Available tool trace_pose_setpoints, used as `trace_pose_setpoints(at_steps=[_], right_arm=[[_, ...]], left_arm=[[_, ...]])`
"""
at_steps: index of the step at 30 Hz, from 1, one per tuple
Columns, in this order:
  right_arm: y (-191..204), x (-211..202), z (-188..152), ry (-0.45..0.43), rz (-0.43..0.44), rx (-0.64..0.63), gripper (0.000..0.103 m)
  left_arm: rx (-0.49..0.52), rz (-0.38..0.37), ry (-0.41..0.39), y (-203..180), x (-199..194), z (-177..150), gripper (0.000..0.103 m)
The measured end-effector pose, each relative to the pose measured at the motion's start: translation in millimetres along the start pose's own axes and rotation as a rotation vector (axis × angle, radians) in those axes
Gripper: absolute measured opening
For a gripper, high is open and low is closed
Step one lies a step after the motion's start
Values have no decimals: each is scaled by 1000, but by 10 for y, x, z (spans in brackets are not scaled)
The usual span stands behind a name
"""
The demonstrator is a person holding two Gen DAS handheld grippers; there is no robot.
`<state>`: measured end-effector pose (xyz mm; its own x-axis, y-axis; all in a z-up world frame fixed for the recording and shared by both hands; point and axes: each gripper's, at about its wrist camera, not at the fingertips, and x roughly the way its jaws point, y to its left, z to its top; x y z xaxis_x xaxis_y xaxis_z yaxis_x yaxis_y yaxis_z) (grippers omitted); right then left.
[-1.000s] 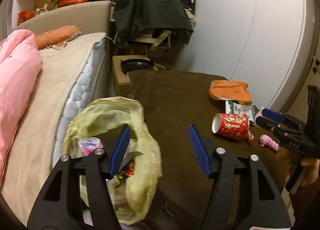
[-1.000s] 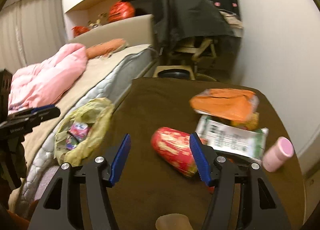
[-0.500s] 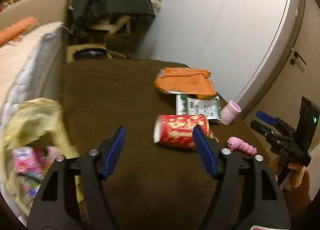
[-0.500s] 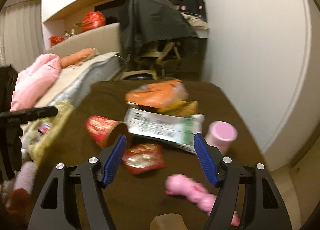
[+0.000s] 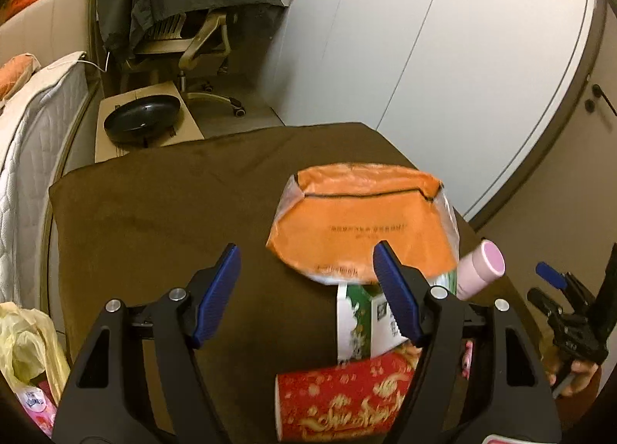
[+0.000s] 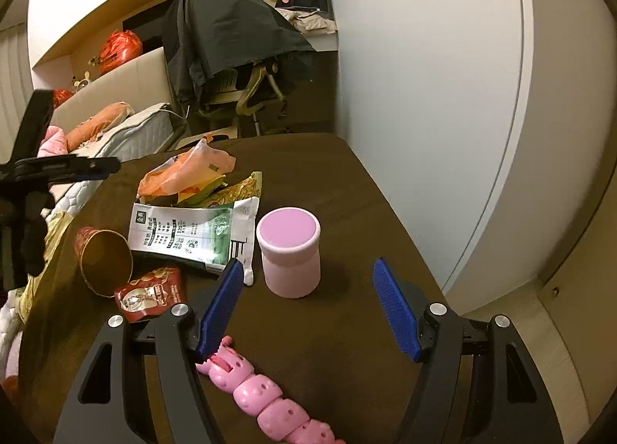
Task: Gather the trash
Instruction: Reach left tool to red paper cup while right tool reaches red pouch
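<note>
Trash cluster sits mid-tabletop (image 6: 347, 174): orange wrapper (image 5: 362, 224) at the far side, green-white packet (image 6: 193, 237) nearer, red paper cup (image 5: 339, 401) lying on its side, small red sachet (image 6: 148, 293) just beside the cup's mouth. Pink jar (image 6: 289, 251) stands upright right of the packet; pink segmented toy (image 6: 266, 401) lies at the near edge. Whether those two count as trash I can't tell.

Key geometry, left wrist view: the left gripper (image 5: 308, 291) has fingers spread wide, empty. The orange wrapper lies dead ahead and slightly right of the gap, long axis running left-right, i.e. across the gap, and it looks wider than the opening, so my read is grab it by an edge or crumple it, not span it. The cup is below and nearer than the fingertips, axis also left-right, rim to the left.

The right gripper (image 6: 308, 309) is also wide open, holding nothing. The pink jar is straight ahead, slightly left of its centreline; the toy's head touches or passes under its left finger.

The left one is nearer the wrapper and cup; the right is nearer jar and toy.

The yellow bag (image 5: 27, 347) with trash already inside hangs off the tabletop's near-left side, by the bed (image 5: 34, 124). Anything picked up travels left to it.

Risk: thin film slipping out of the pads.
</note>
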<state>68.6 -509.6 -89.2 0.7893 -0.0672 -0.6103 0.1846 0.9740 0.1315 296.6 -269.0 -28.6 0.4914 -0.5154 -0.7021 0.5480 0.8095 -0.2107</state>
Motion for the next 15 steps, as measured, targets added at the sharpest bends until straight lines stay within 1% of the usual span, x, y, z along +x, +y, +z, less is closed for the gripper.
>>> trace_pose_setpoints(at_steps=[3,4,5,6,7,10,12,14,15], right_arm=[[79,60,12,22,49,-15,66],[127,92,12,42,89,-22,66],[175,115,9,56,135,-32,66],[274,143,-10,73,211,-58,66],[351,153,-24,83,245,-79,66],[672,250,-87,124,317,-161,66],[884,363,-125,167,359,-208,66],[1007,407,-136,176,366,-219,66],[1070,409,-125,165,368,-218,66]], left_arm=[[17,15,13,-166,-80,-99,67],[31,24,13,-231,-118,-148,67],[57,50,13,-311,-172,-233,67],[76,79,11,-367,-210,-300,67],[86,113,7,-404,-273,-391,67],[37,157,4,-377,-405,-536,67],[1,183,-9,-316,-511,-610,67],[-43,209,-24,-236,-631,-674,67],[-73,218,-29,-186,-691,-713,67]])
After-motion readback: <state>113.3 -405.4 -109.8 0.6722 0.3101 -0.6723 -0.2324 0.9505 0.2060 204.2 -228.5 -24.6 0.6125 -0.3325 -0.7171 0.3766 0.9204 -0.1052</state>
